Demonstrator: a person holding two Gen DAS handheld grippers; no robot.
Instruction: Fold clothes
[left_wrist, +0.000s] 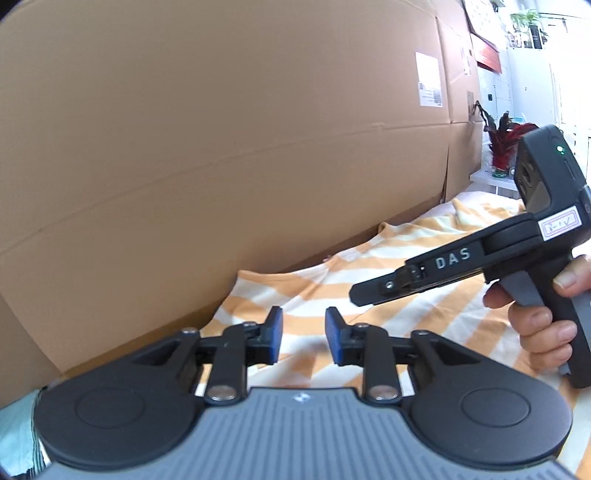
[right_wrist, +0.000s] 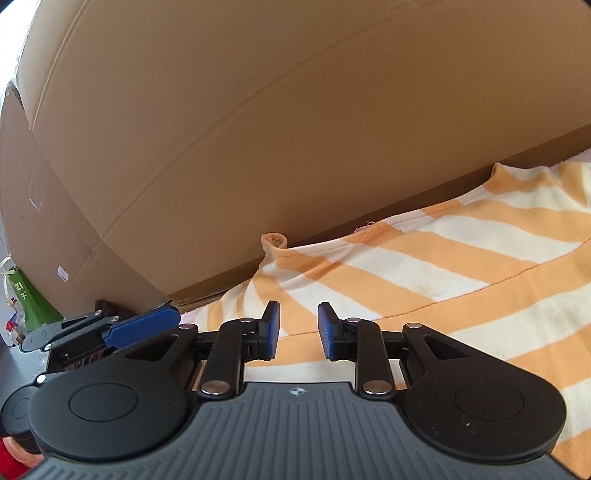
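An orange and white striped garment (left_wrist: 332, 288) lies spread flat on the surface, its far edge against a cardboard box. It also shows in the right wrist view (right_wrist: 424, 266), with a curled corner (right_wrist: 274, 240) at the box. My left gripper (left_wrist: 303, 336) is open and empty, just above the garment's near part. My right gripper (right_wrist: 298, 330) is open and empty above the garment. In the left wrist view the right gripper body (left_wrist: 480, 258) is held by a hand (left_wrist: 543, 317) at the right. The left gripper's blue pad (right_wrist: 144, 325) shows at the left of the right wrist view.
A large cardboard box (left_wrist: 221, 147) stands like a wall right behind the garment. A red plant (left_wrist: 506, 147) stands on a white shelf at the far right. A green bag (right_wrist: 26, 299) sits at the far left.
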